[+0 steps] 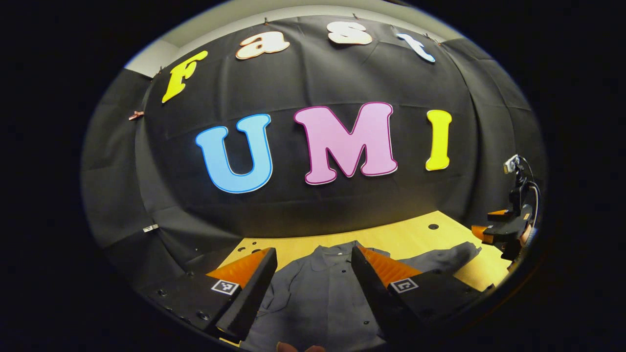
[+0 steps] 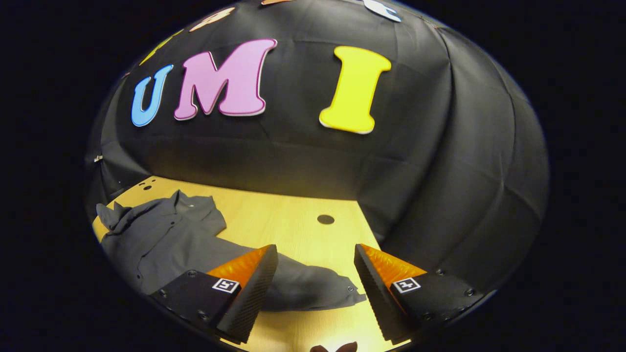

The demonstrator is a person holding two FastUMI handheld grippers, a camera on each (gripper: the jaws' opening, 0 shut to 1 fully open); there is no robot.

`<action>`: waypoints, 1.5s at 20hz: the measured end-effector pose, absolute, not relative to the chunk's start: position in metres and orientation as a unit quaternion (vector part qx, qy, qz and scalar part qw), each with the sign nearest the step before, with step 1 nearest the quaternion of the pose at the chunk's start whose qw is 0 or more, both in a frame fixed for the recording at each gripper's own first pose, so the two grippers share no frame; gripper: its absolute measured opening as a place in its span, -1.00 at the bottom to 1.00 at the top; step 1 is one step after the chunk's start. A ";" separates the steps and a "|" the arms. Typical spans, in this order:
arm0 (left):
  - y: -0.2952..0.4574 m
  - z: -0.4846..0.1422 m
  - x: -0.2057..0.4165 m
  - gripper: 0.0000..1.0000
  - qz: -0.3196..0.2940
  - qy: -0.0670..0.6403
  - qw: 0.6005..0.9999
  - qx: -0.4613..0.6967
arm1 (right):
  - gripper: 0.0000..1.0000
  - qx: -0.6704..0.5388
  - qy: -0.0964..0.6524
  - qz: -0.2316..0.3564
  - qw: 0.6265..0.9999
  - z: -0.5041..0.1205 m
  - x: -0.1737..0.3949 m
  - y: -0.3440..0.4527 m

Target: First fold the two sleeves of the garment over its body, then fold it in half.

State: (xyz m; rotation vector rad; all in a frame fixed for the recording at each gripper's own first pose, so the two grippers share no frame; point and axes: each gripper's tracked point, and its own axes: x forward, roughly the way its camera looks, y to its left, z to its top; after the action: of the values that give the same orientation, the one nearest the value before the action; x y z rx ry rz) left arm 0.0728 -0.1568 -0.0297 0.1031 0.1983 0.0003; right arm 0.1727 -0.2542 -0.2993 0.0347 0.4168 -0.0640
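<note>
Currently grey shirt (image 1: 318,293) flat on table (image 1: 415,239), lower centre; left gripper (image 1: 313,274) released above it; right gripper (image 2: 315,274) released over sleeve (image 2: 313,288).

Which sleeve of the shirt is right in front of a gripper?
The sleeve stretched out across the wooden table, lying between the right gripper fingers. The other sleeve is bunched up at the shirt's far side.
</note>
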 end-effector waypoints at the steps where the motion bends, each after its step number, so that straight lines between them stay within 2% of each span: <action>1: -0.161 -0.032 0.074 0.93 0.002 0.104 0.993 0.056 | 0.94 0.020 0.219 -0.032 0.975 -0.316 0.177 -0.259; 8: -0.173 -0.034 0.074 0.93 0.016 0.123 0.990 0.065 | 0.94 0.056 0.291 -0.033 0.955 -0.404 0.190 -0.277; 13: -0.163 -0.038 0.069 0.93 0.039 0.138 0.988 0.066 | 0.94 0.058 0.317 -0.035 0.946 -0.438 0.194 -0.280; 16: -0.165 -0.036 0.067 0.92 0.033 0.135 0.989 0.046 | 0.95 0.051 0.349 -0.035 0.935 -0.463 0.182 -0.279; 17: -0.164 -0.035 0.067 0.92 0.031 0.133 0.990 0.046 | 0.95 0.066 0.332 -0.039 0.940 -0.460 0.186 -0.278; 21: -0.160 -0.036 0.066 0.92 0.019 0.127 0.991 0.041 | -0.82 0.063 0.353 -0.045 0.932 -0.464 0.192 -0.282; 25: -0.139 -0.037 0.062 0.92 0.005 0.116 0.993 0.033 | -0.85 0.098 0.315 -0.048 0.943 -0.416 0.191 -0.269; 30: -0.092 -0.043 0.061 0.93 -0.008 0.102 0.994 0.028 | -0.85 0.083 0.261 -0.022 0.962 -0.335 0.170 -0.223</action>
State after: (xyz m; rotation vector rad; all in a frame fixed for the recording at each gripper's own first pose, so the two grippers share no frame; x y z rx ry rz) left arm 0.0606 -0.0921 -0.0429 0.0565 0.2040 -0.0169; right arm 0.1703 -0.2227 -0.3354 0.1688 0.5283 -0.0438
